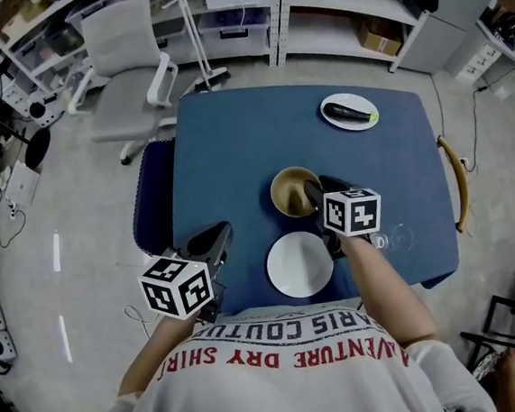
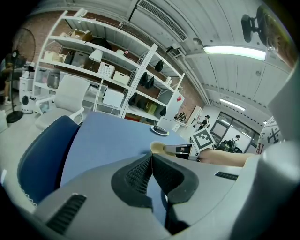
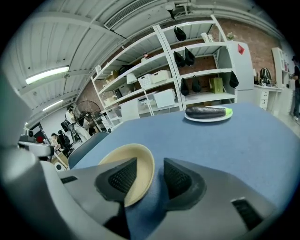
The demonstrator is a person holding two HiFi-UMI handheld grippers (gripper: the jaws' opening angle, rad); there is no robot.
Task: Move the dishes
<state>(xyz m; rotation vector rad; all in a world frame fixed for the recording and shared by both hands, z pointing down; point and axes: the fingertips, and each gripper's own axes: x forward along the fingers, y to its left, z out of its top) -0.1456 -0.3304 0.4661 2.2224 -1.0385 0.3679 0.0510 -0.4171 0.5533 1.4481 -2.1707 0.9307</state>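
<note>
The step in hand is judged to be the taking of the tan bowl [image 1: 290, 191] by its rim, though a release cannot be ruled out. The bowl is seen upright near the middle of the blue table [image 1: 235, 157], a little toward the near edge. The right tongs [image 1: 314, 195] are set at the bowl's right side. In the right gripper view the jaws are held apart astride the rim: one pad is placed inside the bowl [image 3: 136, 152] and the other outside it, and a gap is left on the outer side, so nothing is gripped.

A closing of the jaws on the rim is called for next, followed by a level lift so that the bowl is not tipped. A white plate [image 1: 299, 264] lies empty at the near edge, just beside the bowl. A second plate [image 1: 328, 110], bearing an aubergine [image 1: 350, 110], is set well apart toward the far right corner.

The right forearm is stretched forward from the near edge, with the tongs pitched downward onto the bowl. The left tongs [image 1: 217, 238] are held over the near left corner, pointed forward and slightly down, closed on nothing.
</note>
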